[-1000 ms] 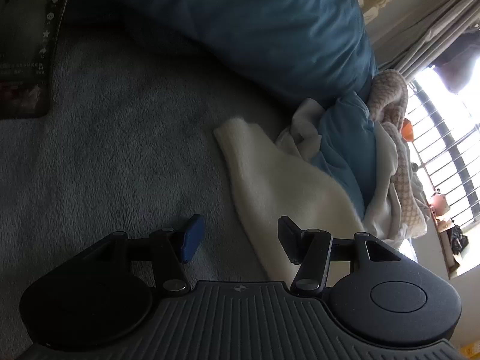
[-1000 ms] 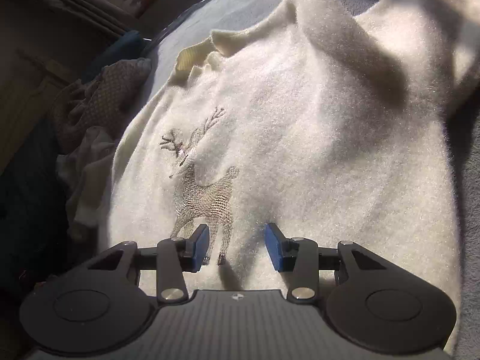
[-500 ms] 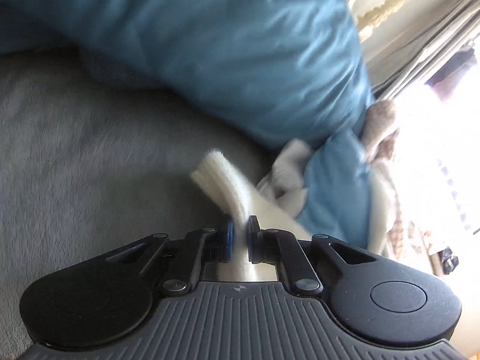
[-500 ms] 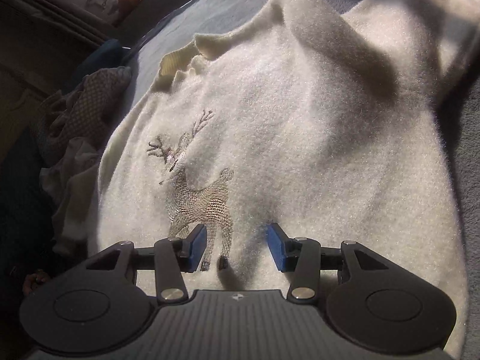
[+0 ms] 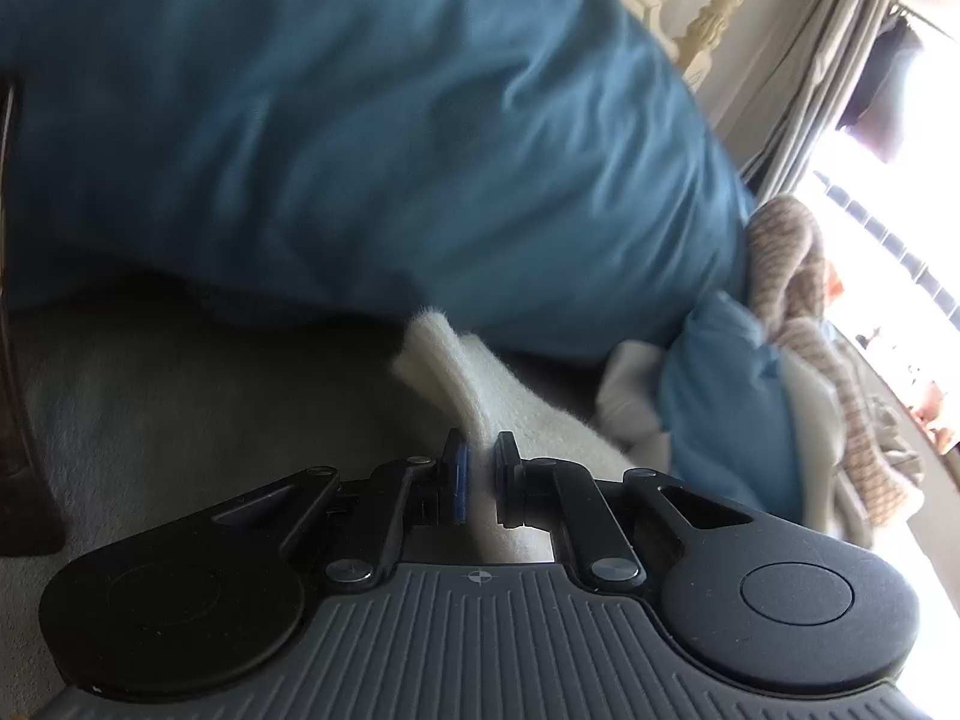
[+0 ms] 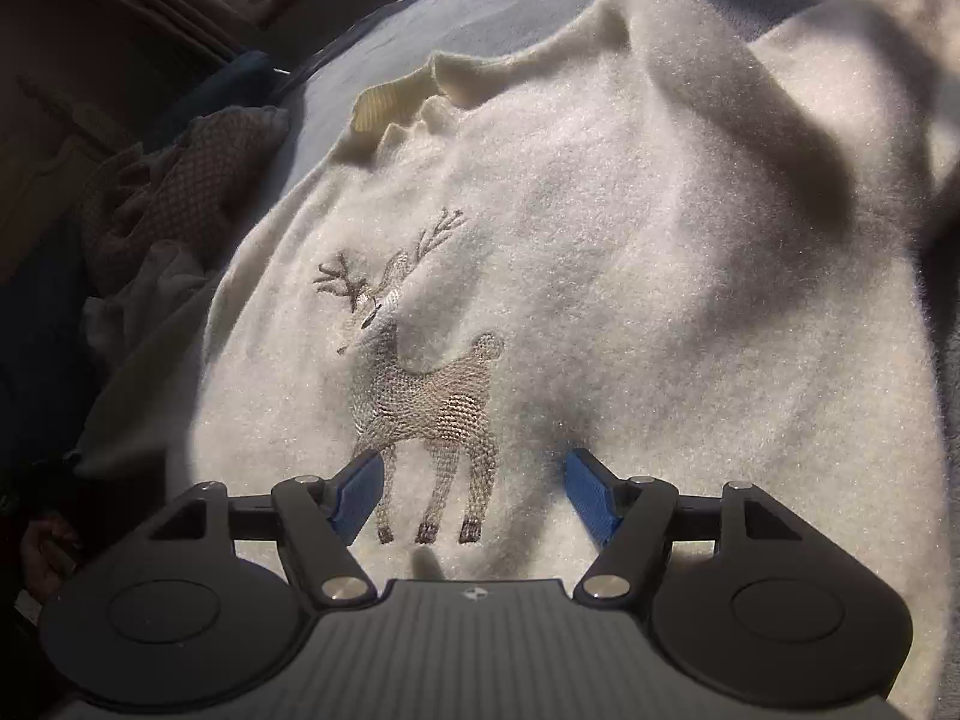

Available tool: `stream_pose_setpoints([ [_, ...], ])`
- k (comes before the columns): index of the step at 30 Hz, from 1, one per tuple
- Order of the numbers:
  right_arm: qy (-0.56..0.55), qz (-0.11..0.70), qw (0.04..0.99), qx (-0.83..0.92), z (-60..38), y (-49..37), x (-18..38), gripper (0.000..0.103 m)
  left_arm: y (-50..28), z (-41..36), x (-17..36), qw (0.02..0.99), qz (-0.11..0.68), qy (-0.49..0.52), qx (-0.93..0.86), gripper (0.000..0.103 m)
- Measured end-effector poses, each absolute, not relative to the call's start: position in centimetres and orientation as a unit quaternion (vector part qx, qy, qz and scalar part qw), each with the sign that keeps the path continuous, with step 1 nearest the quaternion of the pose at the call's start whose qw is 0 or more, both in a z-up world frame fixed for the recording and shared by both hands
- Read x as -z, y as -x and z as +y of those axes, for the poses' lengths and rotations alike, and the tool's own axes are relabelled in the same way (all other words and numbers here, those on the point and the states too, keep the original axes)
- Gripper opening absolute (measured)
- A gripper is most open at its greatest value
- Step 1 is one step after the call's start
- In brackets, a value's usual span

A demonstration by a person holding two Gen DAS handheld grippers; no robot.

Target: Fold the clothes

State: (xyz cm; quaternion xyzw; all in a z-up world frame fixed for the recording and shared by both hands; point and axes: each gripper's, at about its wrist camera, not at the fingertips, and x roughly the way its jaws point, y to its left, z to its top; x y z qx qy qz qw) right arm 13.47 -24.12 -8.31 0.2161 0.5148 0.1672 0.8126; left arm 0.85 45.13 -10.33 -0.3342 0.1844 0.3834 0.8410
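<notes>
Cream reindeer sweater [image 6: 630,300] spread on bed [image 5: 150,408], unfolded. Left gripper [image 5: 478,471] pinches sleeve [image 5: 462,372]; right gripper [image 6: 474,495] opening above chest, empty. Folding barely begun.

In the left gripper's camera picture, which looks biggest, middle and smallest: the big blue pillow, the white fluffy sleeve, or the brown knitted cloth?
1. Big blue pillow: fills most of the picture.
2. and 3. White fluffy sleeve and brown knitted cloth: they look about alike. The sleeve is nearer the camera, and the shut left gripper hides part of it, so I won't rank them.
</notes>
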Motion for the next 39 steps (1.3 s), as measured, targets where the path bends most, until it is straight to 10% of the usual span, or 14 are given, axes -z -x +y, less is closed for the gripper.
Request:
stream_pose_setpoints([
  [15, -0.204, 0.502, 0.818, -0.192, -23.5, -13.2, 8.4, 0.086, -1.9, 42.7, 7.0, 0.866, 0.207, 0.259, -0.375, 0.029],
  [39, -0.25, 0.461, 0.843, -0.121, -29.1, -12.0, 5.1, 0.083, -9.7, 8.8, 8.9, 0.932, 0.305, 0.148, 0.132, 0.041],
])
